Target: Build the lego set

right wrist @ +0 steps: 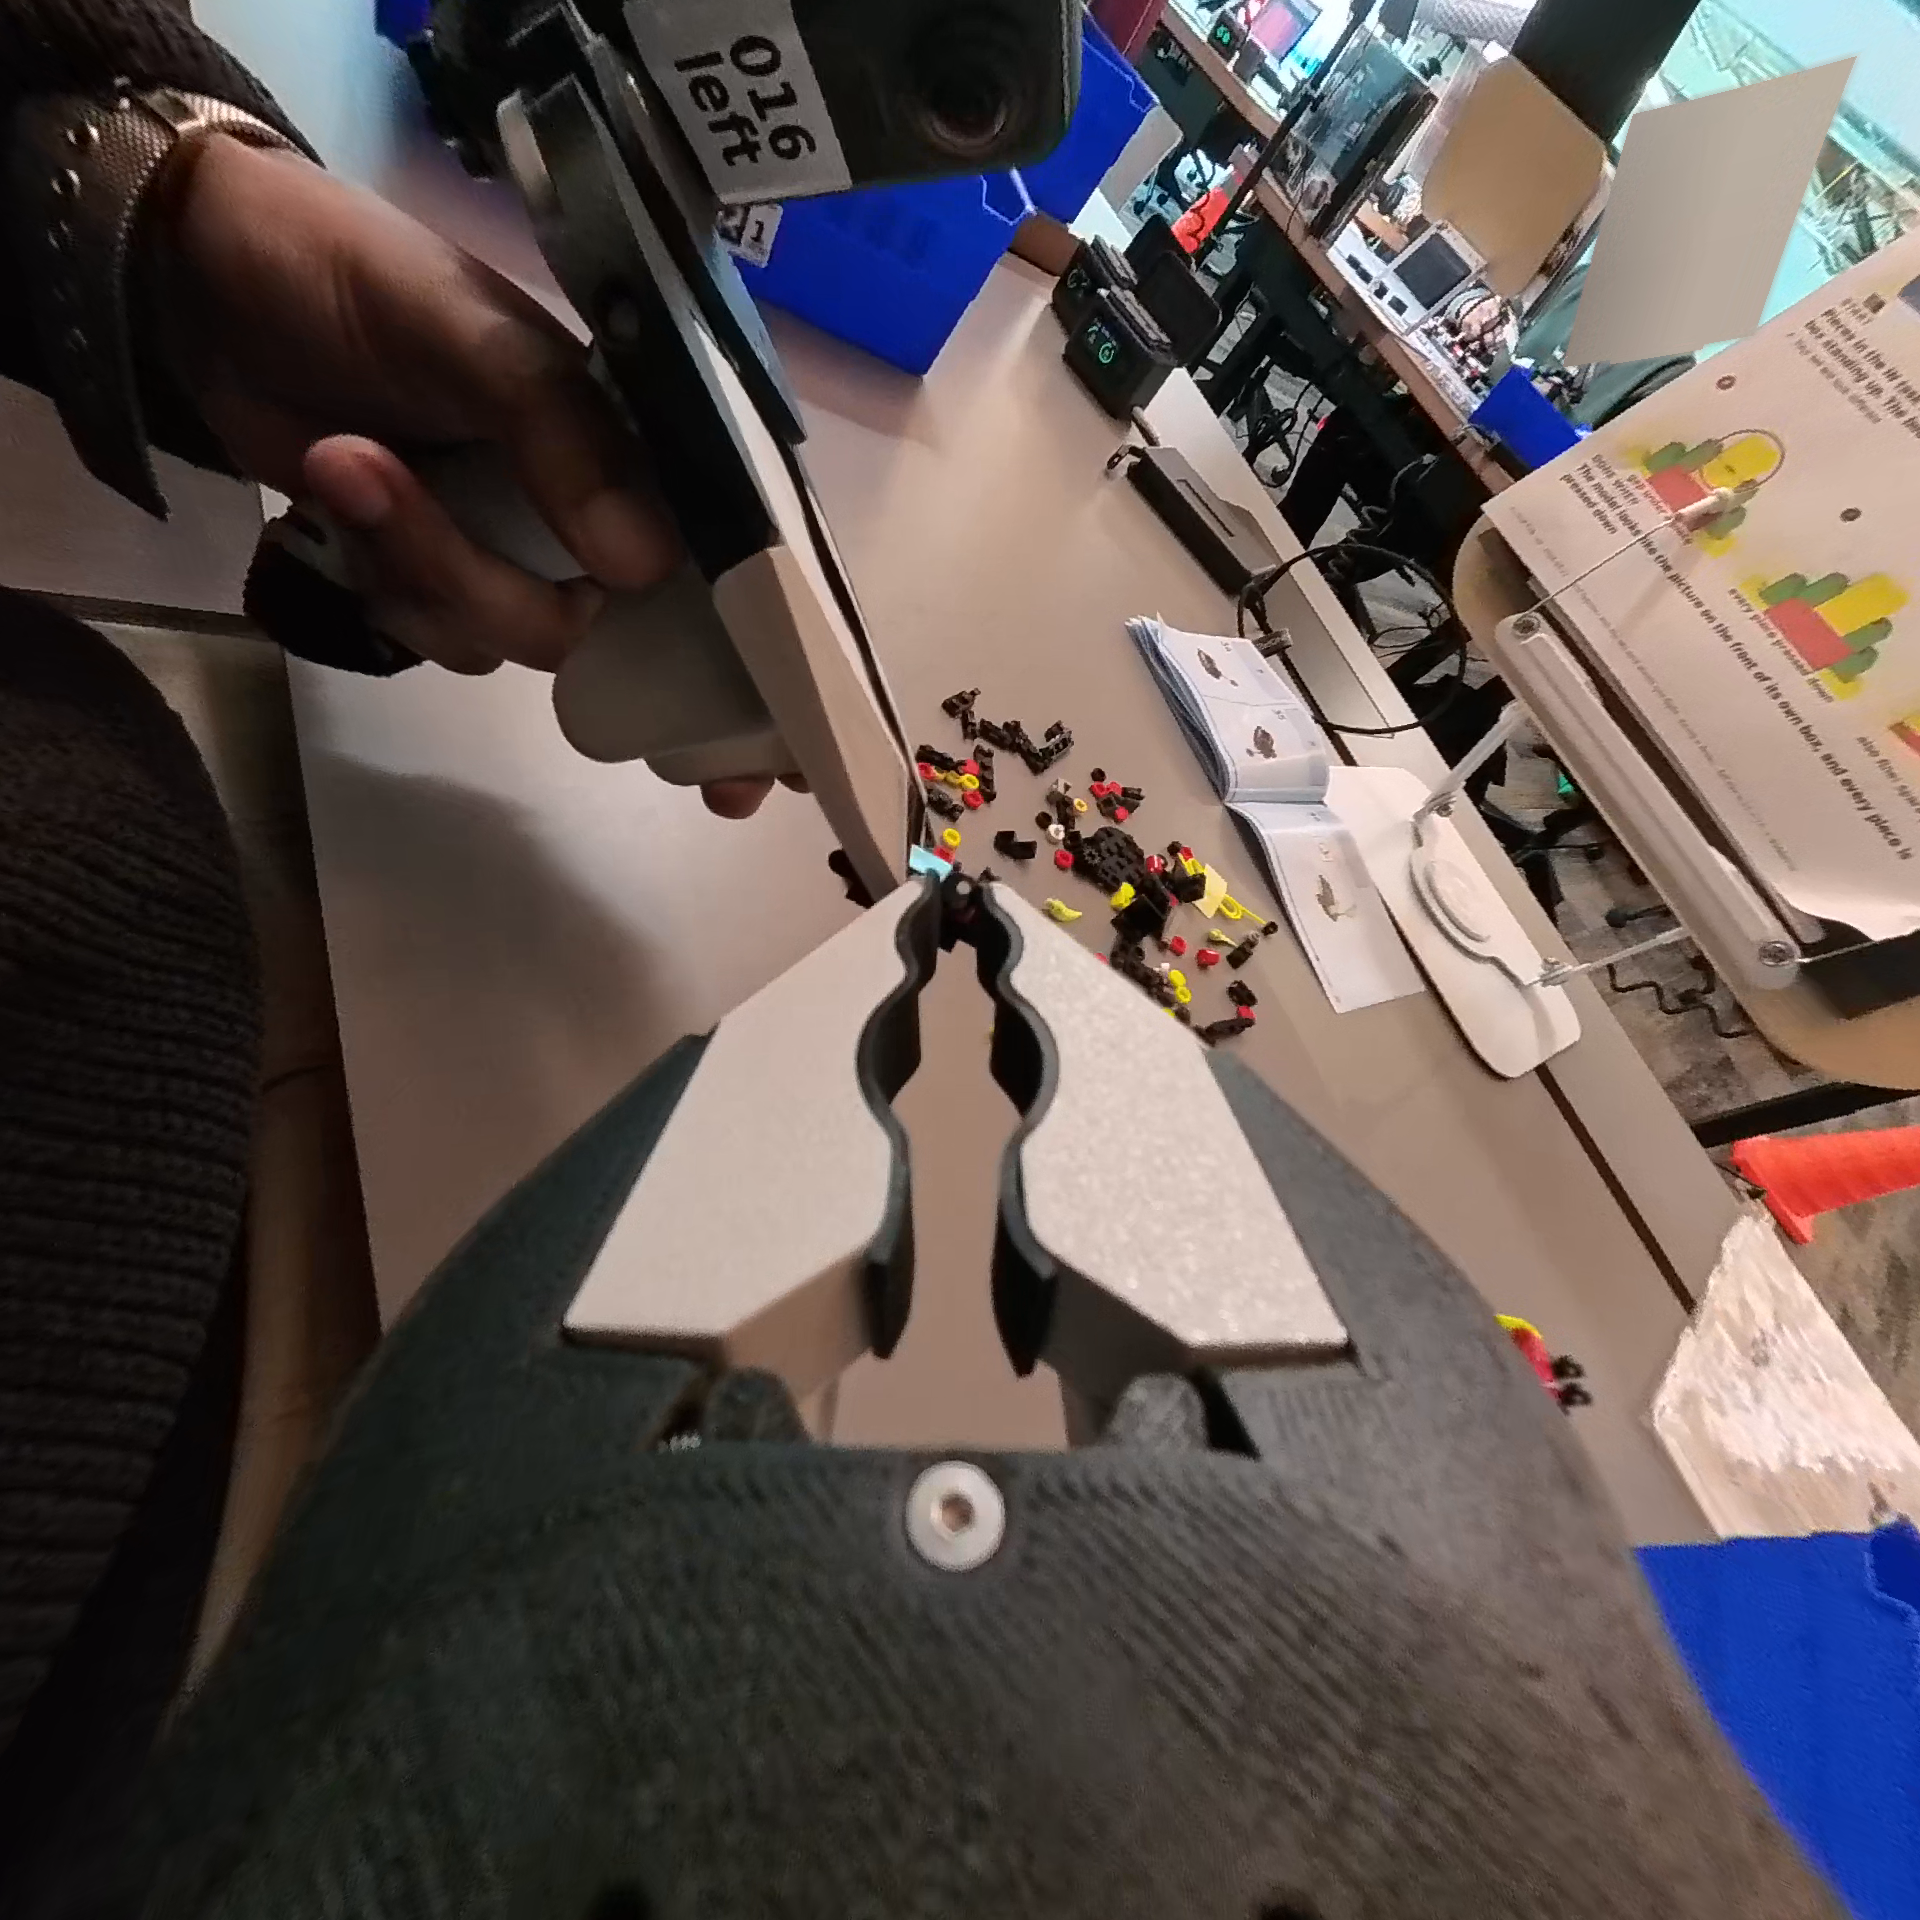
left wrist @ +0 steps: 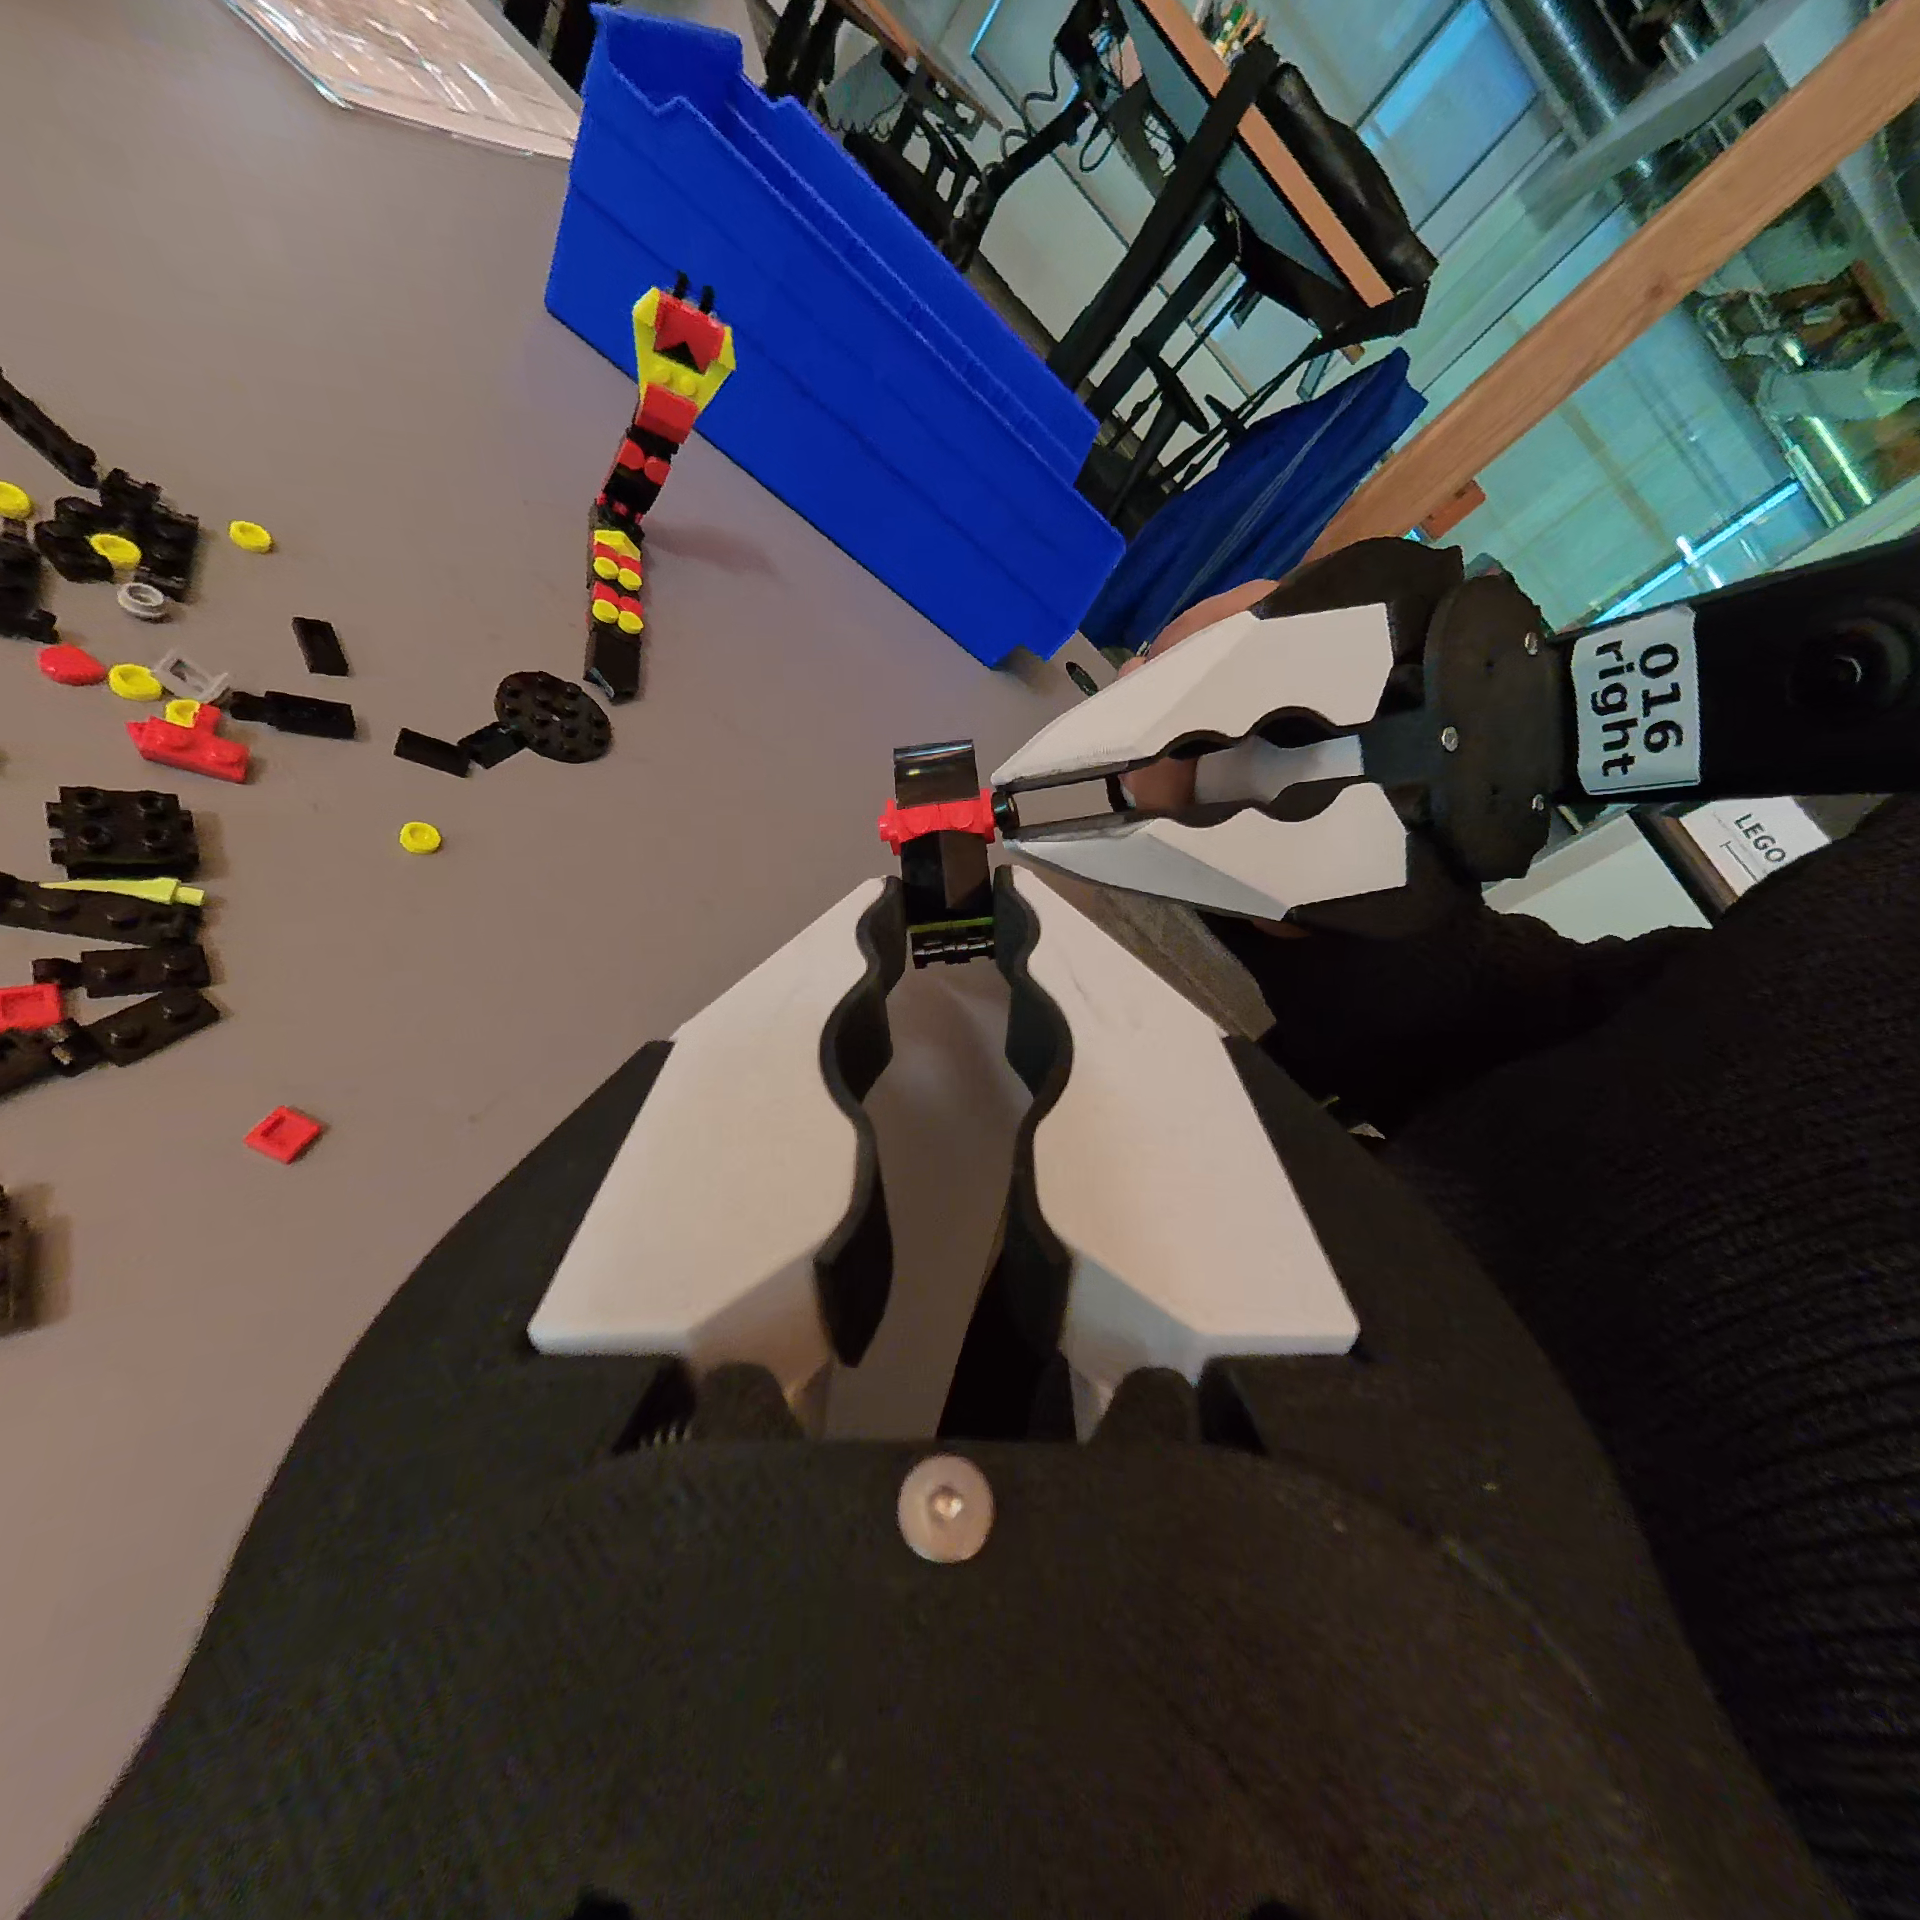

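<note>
My left gripper point(left wrist: 948, 906) is shut on a small black and red Lego sub-assembly point(left wrist: 938, 831) and holds it above the grey table point(left wrist: 436, 260). My right gripper point(left wrist: 1000, 814) comes in from the right. It is shut on a small black piece point(right wrist: 960, 900) that touches the sub-assembly's red end. In the right wrist view my right gripper point(right wrist: 958, 902) meets the left gripper point(right wrist: 902, 864) tip to tip, and most of the sub-assembly is hidden. A built red, yellow and black snake-like model point(left wrist: 644, 478) lies by the blue bin point(left wrist: 831, 343).
Loose black, red and yellow pieces point(left wrist: 135, 727) are scattered at the left, also seen as a pile point(right wrist: 1122, 883). An open instruction booklet point(right wrist: 1247, 748), a sheet on a white stand point(right wrist: 1704, 665), an orange cone point(right wrist: 1829, 1174) and a clear tray point(right wrist: 1808, 1403) lie beyond. The grippers are tip to tip, or close to it.
</note>
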The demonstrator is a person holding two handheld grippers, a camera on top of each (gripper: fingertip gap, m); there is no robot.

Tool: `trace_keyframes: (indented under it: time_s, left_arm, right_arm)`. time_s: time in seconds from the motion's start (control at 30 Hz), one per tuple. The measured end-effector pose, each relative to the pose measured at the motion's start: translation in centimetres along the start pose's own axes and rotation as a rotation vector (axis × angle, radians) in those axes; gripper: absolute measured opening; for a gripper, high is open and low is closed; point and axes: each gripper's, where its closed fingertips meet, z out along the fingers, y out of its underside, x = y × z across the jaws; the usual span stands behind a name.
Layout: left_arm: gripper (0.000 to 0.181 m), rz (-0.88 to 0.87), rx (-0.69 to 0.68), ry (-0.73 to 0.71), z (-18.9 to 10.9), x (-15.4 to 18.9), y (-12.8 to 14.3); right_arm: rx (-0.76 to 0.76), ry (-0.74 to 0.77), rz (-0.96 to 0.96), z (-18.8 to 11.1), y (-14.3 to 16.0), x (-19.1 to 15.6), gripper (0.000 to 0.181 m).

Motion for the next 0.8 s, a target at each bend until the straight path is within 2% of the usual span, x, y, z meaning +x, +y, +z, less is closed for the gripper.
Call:
trace_keyframes:
  time_s: [0.23, 0.5, 0.8]
  left_arm:
    - [0.014, -0.093, -0.009, -0.014, 0.2, -0.6, 0.2]
    - [0.014, -0.239, -0.011, 0.031, 0.4, -1.0, 0.6]
    - [0.014, -0.240, -0.019, 0.020, 0.5, -1.3, 0.7]
  right_arm:
    - [0.003, -0.035, 0.128, 0.4, 0.4, 0.1, 0.005]
    - [-0.025, -0.036, 0.124, 0.8, 1.0, 0.0, 0.006]
    - [0.001, -0.064, 0.201, 0.7, 0.8, 0.1, 0.014]
